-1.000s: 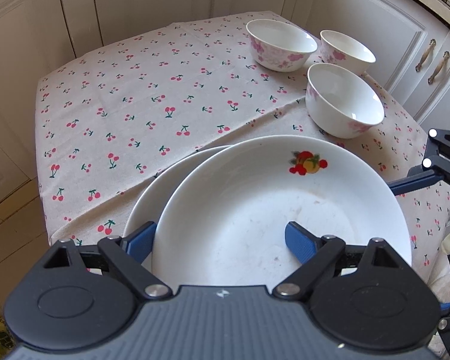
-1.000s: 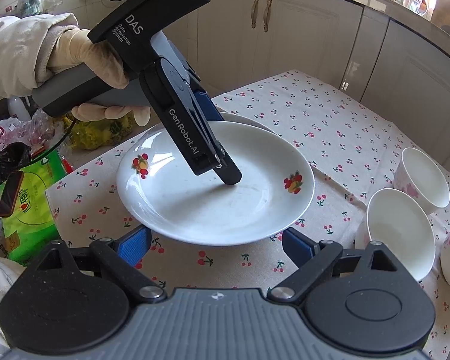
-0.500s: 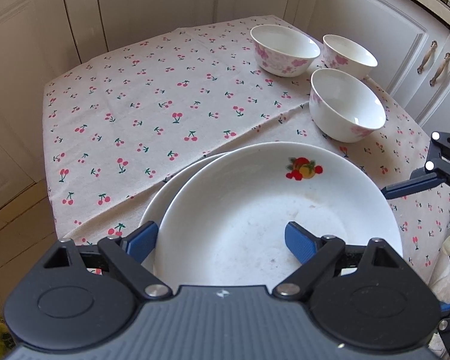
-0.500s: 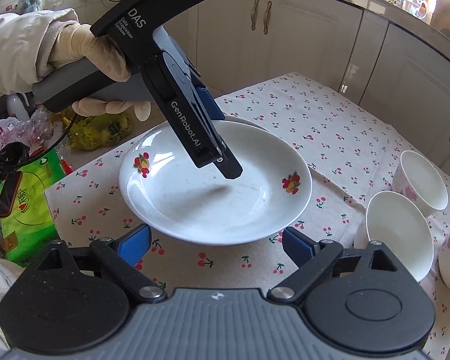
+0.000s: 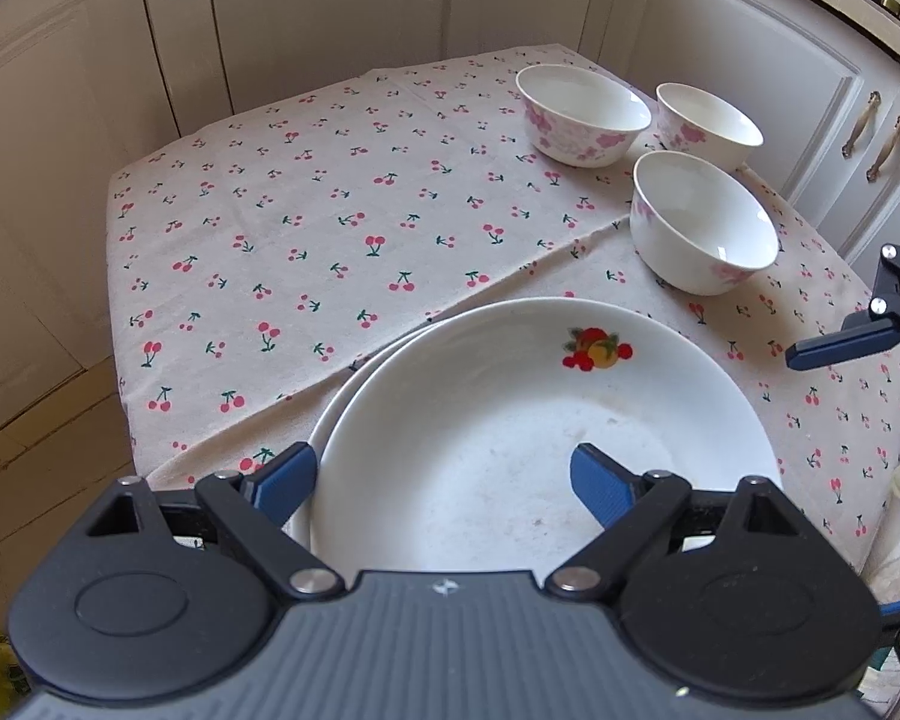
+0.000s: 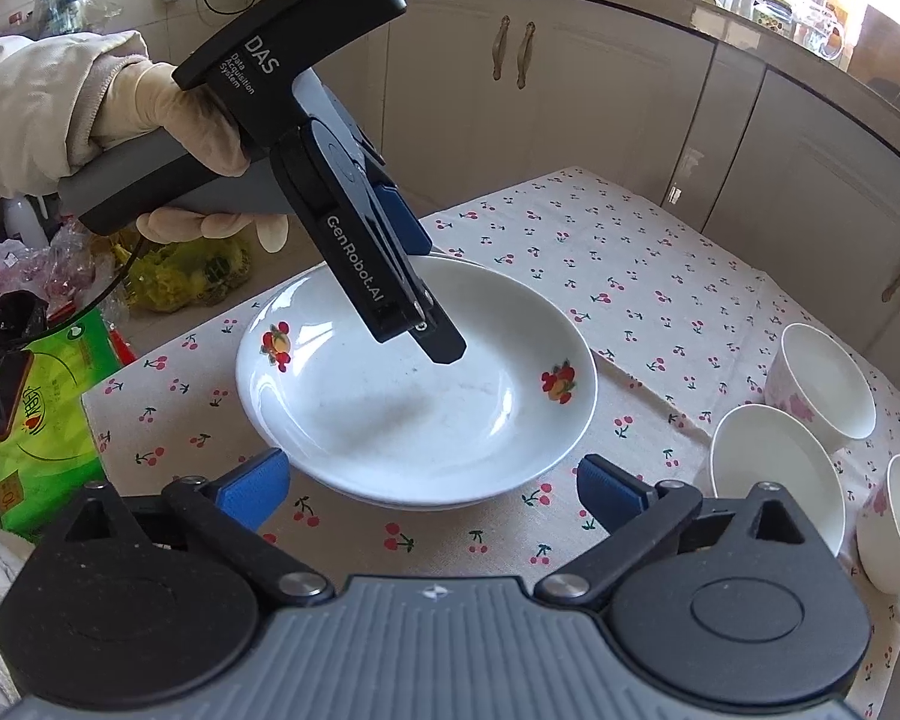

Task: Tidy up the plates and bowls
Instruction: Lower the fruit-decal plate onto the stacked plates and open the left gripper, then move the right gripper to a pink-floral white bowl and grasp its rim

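Plates: top plate [image 6: 414, 396], white with fruit prints, sits nested on a lower plate [image 5: 330, 414] at the near edge of the cherry tablecloth [image 5: 330, 210]
Left gripper [image 5: 444, 474]: above the top plate, tilted steeply down; jaws partly open astride its near rim, one blue finger [image 5: 282, 477] outside, the other over the well, neither pressing; in the right wrist view its tip hangs clear of the plate
Gloved hand [image 6: 174, 120]: wrapped round the left gripper's grey handle
Bowls: three flowered bowls, nearest bowl [image 5: 702, 222] just right of and beyond the plates, middle bowl [image 5: 582, 114] and far bowl [image 5: 708, 123] behind it
Right gripper [image 6: 429, 489]: right of the plates, jaws have just been opening and now stand wide with nothing between them
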The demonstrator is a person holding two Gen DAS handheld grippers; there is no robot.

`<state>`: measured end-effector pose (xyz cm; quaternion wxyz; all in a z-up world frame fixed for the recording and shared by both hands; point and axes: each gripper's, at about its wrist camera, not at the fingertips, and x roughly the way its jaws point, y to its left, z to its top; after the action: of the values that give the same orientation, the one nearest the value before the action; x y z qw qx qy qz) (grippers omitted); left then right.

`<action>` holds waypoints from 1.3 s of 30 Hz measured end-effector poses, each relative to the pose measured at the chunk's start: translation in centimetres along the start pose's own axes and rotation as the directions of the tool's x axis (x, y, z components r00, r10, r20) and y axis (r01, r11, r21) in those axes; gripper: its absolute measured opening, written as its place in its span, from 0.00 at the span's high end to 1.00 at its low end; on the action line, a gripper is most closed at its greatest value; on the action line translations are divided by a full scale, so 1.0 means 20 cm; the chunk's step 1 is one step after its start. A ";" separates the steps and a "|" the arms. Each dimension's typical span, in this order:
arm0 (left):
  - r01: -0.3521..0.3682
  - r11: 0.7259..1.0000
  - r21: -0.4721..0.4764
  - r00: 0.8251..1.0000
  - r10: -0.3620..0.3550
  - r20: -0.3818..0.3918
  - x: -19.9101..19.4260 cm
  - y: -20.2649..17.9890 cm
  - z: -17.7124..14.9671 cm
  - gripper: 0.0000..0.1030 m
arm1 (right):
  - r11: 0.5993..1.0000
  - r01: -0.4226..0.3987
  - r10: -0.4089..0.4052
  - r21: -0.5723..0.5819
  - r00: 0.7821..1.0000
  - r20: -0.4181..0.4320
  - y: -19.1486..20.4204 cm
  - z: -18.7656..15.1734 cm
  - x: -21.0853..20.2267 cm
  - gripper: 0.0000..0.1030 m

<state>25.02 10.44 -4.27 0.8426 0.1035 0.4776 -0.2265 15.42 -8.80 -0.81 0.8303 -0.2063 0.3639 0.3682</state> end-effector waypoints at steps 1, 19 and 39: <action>-0.008 1.000 0.001 1.000 0.008 0.005 0.00 0.00 0.00 0.11 | 1.000 0.007 -0.007 0.005 1.000 0.000 0.00 0.00 0.00 0.00; -0.040 0.999 0.007 0.946 0.036 0.324 -0.33 -0.33 -0.20 0.06 | 0.941 0.282 -0.300 0.184 0.951 0.078 -0.11 -0.19 -0.20 0.00; 0.023 1.000 -0.017 0.921 -0.015 0.389 -0.14 -0.83 -0.11 0.02 | 0.880 0.340 -0.378 0.331 0.924 0.056 -0.41 -0.53 -0.39 0.00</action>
<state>14.10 -2.46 -2.27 0.9195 0.0428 0.3041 -0.2455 13.24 -24.15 -1.14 0.9265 -0.1126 0.3231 0.1567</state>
